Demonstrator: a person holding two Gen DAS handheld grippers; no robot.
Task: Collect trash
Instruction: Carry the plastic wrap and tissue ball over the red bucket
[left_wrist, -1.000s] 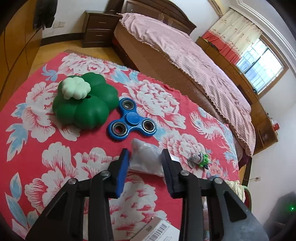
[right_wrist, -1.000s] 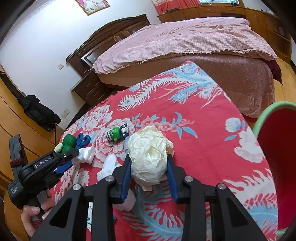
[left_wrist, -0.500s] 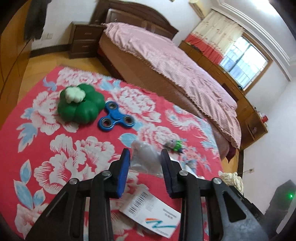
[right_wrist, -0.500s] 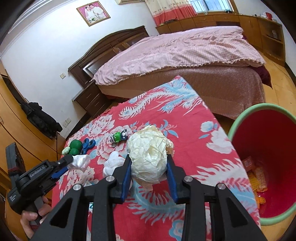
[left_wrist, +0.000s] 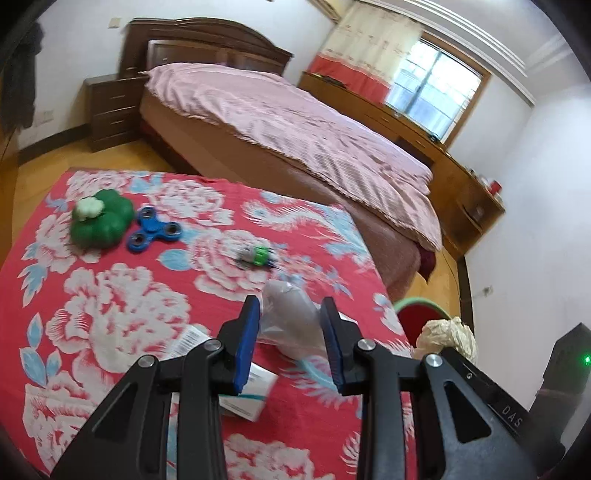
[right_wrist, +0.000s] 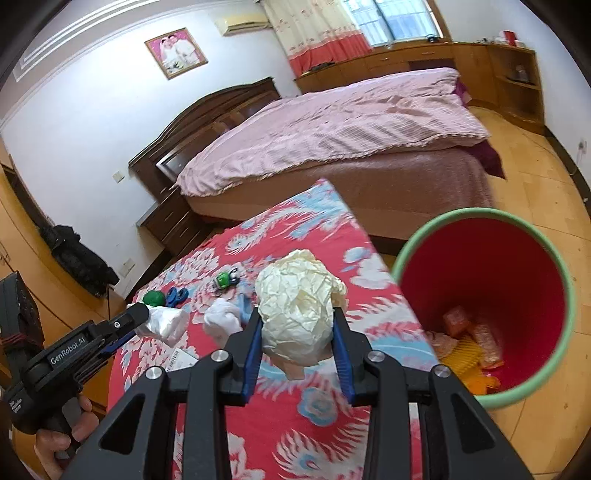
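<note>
The right gripper (right_wrist: 297, 354) clamps a crumpled paper ball (right_wrist: 297, 314), nearer the red bin (right_wrist: 484, 310) on its right than the left gripper (left_wrist: 290, 343), which grips a plastic wad (left_wrist: 291, 321).

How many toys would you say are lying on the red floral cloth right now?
3: a green clover toy at the far left, a blue fidget spinner touching it, a small green figure mid-cloth. Others may be hidden.
</note>
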